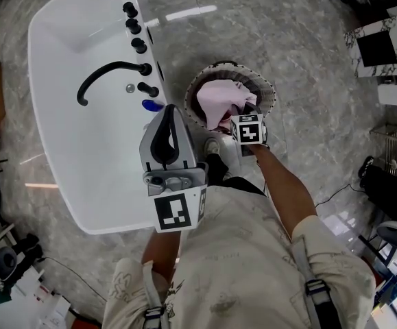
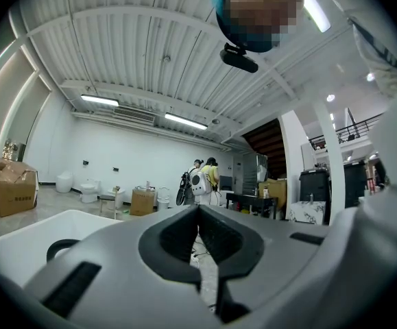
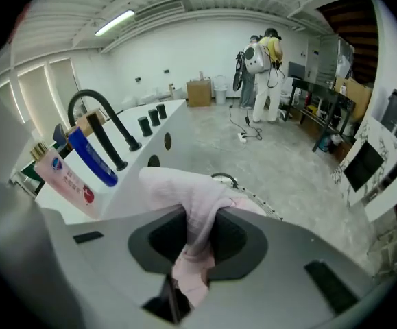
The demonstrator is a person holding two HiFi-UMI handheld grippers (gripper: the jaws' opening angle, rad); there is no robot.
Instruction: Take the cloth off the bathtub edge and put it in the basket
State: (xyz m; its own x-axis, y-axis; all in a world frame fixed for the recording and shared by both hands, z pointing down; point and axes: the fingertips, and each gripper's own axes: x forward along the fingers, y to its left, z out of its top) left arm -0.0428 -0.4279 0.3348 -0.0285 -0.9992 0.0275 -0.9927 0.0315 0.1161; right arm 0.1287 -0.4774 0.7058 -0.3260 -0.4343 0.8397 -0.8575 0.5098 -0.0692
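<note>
Pink cloth (image 3: 184, 187) pinched in right claw (image 3: 197, 252), basket (image 1: 269, 96) just below it; lower fully inside before letting go. Left claw (image 2: 199, 238) closed, empty.

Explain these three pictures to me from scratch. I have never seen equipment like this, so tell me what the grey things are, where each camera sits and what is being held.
There is no robot here: a person holds a grey two-jaw gripper in each hand. The head view looks down from a camera on the person's head. The other two views come from cameras riding on the grippers, each looking along its own jaws.

Below is a white bathtub with a black faucet. Beside it on the floor stands a round basket. The right gripper is clamped on a pink cloth, which hangs over the basket's opening. The left gripper has its jaws together with nothing in them and is held over the tub's edge. The black-and-white marker cubes are parts of the grippers.
</note>
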